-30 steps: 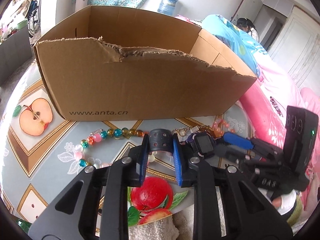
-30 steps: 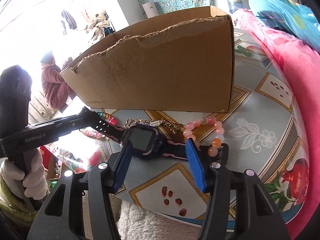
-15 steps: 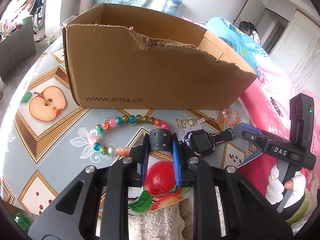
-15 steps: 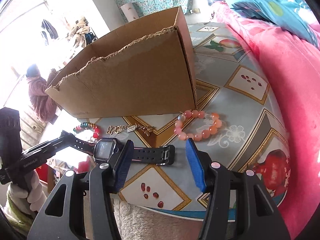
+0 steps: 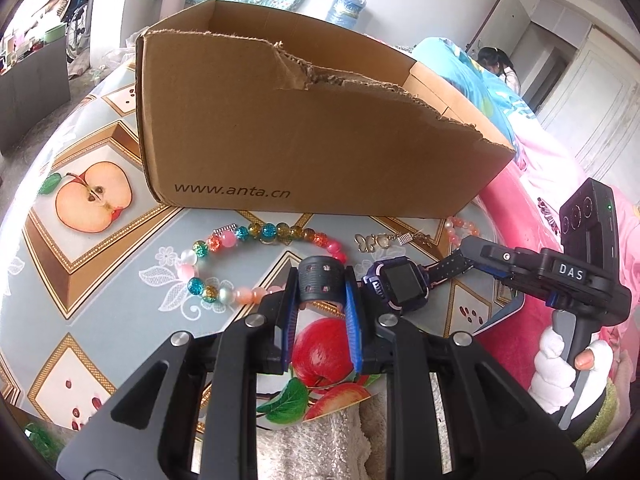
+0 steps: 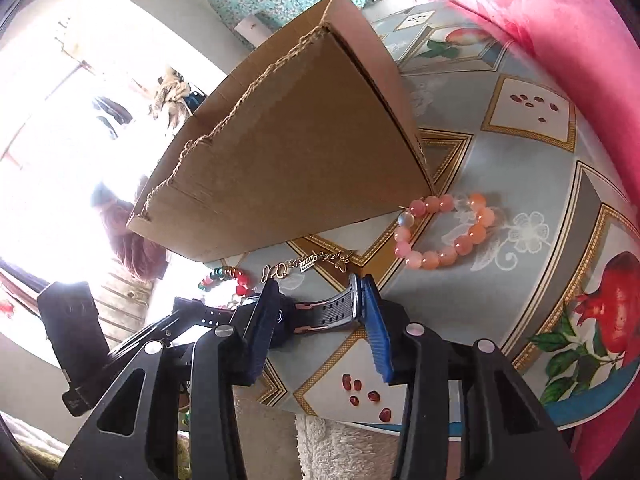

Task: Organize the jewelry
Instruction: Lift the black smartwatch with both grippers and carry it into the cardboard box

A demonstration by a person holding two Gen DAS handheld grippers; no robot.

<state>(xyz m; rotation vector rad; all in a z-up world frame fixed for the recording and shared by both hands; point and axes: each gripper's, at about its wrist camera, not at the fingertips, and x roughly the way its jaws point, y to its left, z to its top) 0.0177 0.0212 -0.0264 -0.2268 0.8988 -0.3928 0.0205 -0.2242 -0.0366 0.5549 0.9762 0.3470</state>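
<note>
Box [image 5: 304, 136] stood beyond your tongs, its inside hidden | left gripper [image 5: 321, 304] clamped the watch [image 5: 402, 286] strap | right gripper [image 6: 318, 316] was closing around the other strap; contact unclear | bracelets lay between.

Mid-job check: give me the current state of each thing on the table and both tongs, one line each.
Left tongs: shut on one watch strap end.
Right tongs: closing, the other strap end between the pads.
Watch: spanned between both tongs, face up.
Cardboard box: open-topped, upright, front edge torn.
Multicolour bead bracelet: lying flat, untouched.
Gold chain bracelet: lying stretched out by the box.
Peach bead bracelet: flat on the table, at the box corner.
</note>
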